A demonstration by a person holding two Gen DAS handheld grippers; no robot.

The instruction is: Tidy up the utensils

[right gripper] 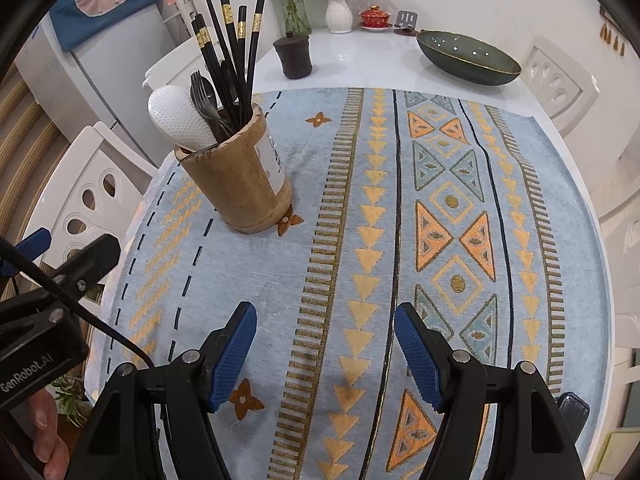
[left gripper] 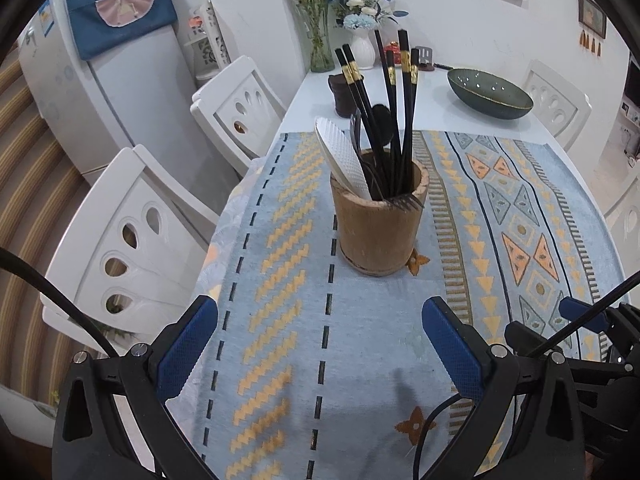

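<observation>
Both of your hand-held grippers, left (left gripper: 320, 344) and right (right gripper: 326, 354), hang released and empty above the patterned blue cloth (right gripper: 280, 300) on the counter, near the round wooden holder (left gripper: 378, 220) of black chopsticks (left gripper: 404, 96).

Light-blue cloth (right gripper: 280, 280) – orange triangles, black gold-banded chopsticks (left gripper: 406, 92), tan holder (left gripper: 376, 224), dark-green bowl (right gripper: 468, 58)

Table (right gripper: 360, 56): white top, largely covered by a cloth
Cloth (right gripper: 280, 280): pale blue, patterned with orange triangles and dashes
Wooden holder (right gripper: 240, 184): stood upright on the cloth, at 10 o'clock in the right wrist view
Dark bowl (right gripper: 468, 56): set on bare tabletop at 1 o'clock
Dark lidded cup (right gripper: 294, 56): placed at 12 o'clock, just beyond the cloth's edge
White vase (right gripper: 339, 14): seen at the far edge
</observation>
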